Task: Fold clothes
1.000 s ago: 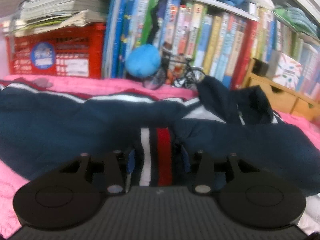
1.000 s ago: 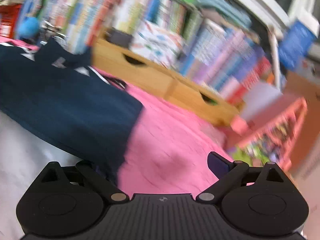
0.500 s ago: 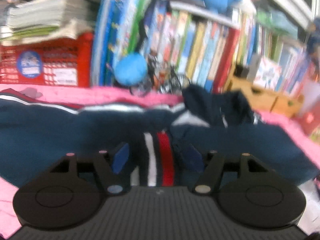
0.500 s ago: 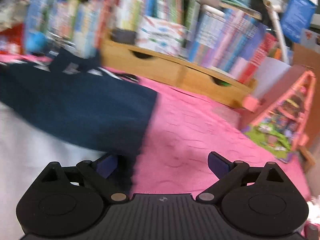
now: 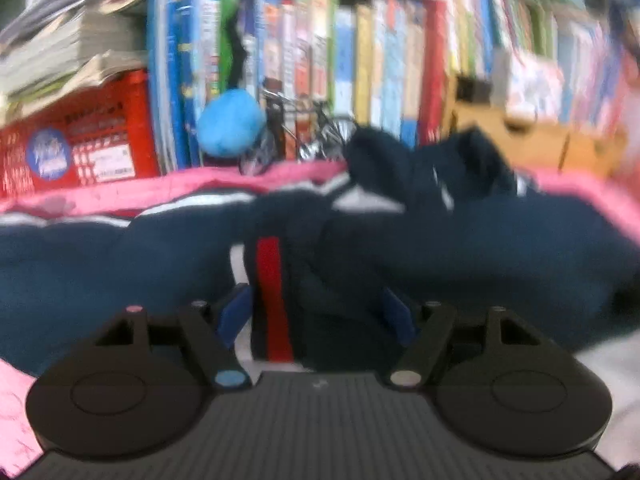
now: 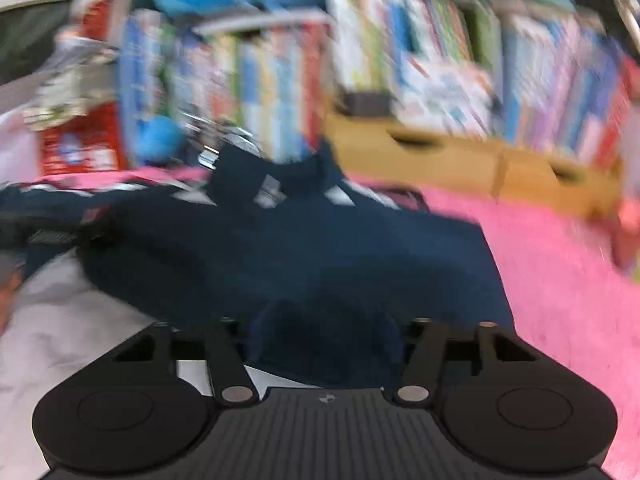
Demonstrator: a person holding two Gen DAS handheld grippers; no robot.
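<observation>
A navy jacket (image 5: 460, 240) with white stripes and a red-and-white band (image 5: 272, 292) lies spread on a pink blanket (image 5: 240, 176). My left gripper (image 5: 316, 312) is open, its blue pads (image 5: 236, 312) standing on either side of the striped band at the jacket's near edge. In the right wrist view the jacket (image 6: 320, 240) fills the middle. My right gripper (image 6: 324, 332) sits over the jacket's near hem; navy cloth bunches between its fingers and hides the pads. Both views are blurred.
A packed bookshelf (image 5: 360, 60) runs along the back, with a red crate (image 5: 80, 140), a blue plush ball (image 5: 230, 122) and a small model bicycle (image 5: 300, 136) before it. Wooden drawers (image 6: 480, 164) stand at back right. White cloth (image 6: 60, 320) lies at the near left.
My left gripper opened wider around the striped band. My right gripper swung left from the pink blanket onto the jacket's hem, and its fingers came closer together around the cloth.
</observation>
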